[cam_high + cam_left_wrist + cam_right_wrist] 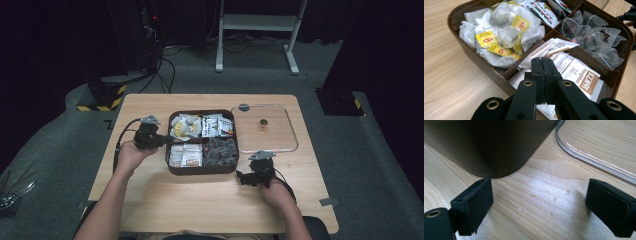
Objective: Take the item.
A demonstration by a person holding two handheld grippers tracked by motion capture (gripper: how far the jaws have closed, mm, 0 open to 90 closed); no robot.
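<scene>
From the high view I see my left gripper (159, 140) at the left rim of the brown tray (202, 171), which sits mid-table with four compartments of tea bags; my right gripper (242, 177) rests on the wooden table (200, 200) just off the tray's near right corner, and the clear lid (290, 131) lies flat beyond it, touching the tray's right side. In the left gripper view my tongs (541, 61) are clenched, the two black jaws pressed together with nothing visible between them, poised over the compartment of white sachets (576, 75) directly beneath and ahead of the tips. To the left of the jaws lie the yellow-tagged tea bags (501, 37); beyond the tips to the right sit the mesh pyramid bags (594, 37), and farther off the printed packets (544, 10). In the right gripper view my tongs (539, 205) are released, the jaws standing wide apart with bare table between them; the tray's dark wall (491, 145) rises just ahead of the left jaw, almost touching it, and the lid's clear rim (586, 157) curves past ahead of the right jaw.
</scene>
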